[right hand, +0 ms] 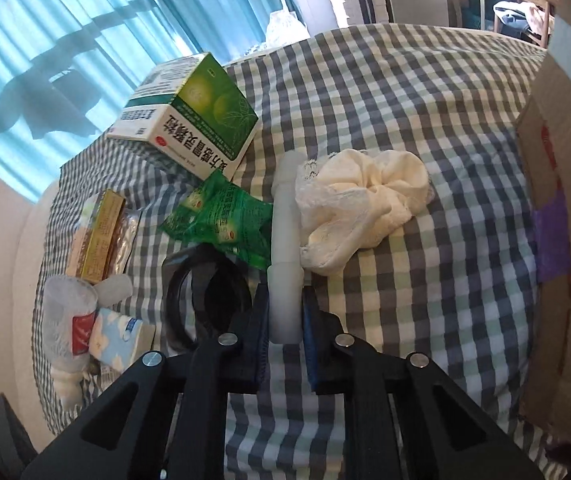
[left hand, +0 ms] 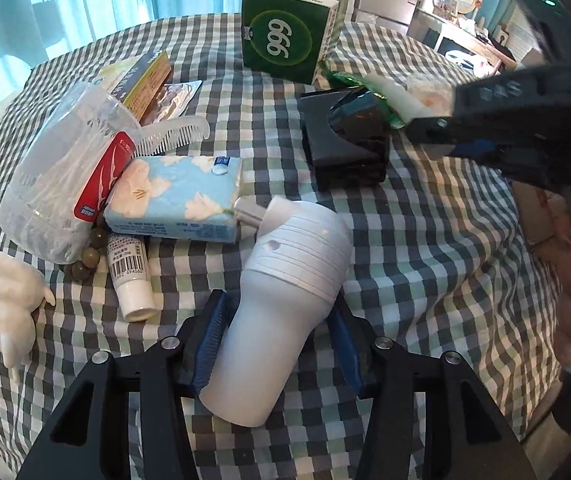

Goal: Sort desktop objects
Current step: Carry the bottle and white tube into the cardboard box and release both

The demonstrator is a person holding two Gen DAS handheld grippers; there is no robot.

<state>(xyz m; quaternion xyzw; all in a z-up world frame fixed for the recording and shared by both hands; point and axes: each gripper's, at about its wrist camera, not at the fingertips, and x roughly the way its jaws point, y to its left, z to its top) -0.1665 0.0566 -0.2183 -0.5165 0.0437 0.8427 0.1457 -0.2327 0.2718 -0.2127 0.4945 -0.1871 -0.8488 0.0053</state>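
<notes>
1. The checked tablecloth [left hand: 425, 260] covers the whole work surface; a cardboard box [right hand: 557, 240] stands at its right edge in the right wrist view.
2. The green carton [left hand: 285, 36] marked 999 stands at the far side of the cloth, tilted onto one edge.
3. The clear jar [left hand: 57, 176] of cotton swabs lies on its side at the left, with the blue tissue pack [left hand: 181, 196] just beside it on the right.
4. The white bottle [left hand: 281, 304] lies near the middle. Its long axis runs from the near edge toward the far left, and the capped nozzle end points away toward the tissue pack.
5. The left gripper [left hand: 277, 344] is clamped on the white bottle, a blue pad pressing each side of the plain base end.
6. The black holder [left hand: 345, 140] sits right of centre, past the bottle.
7. The cream scrunchie [right hand: 357, 204] lies at the right, touching the white tube [right hand: 285, 248].
8. The white tube lies lengthwise, near to far, its stepped tip pointing at the far side.
9. The right gripper [right hand: 285, 320] is closed on the tube's near end; whether the tube is off the cloth is hard to tell.
10. Green sachets [right hand: 221, 216] lie just left of the tube.
</notes>
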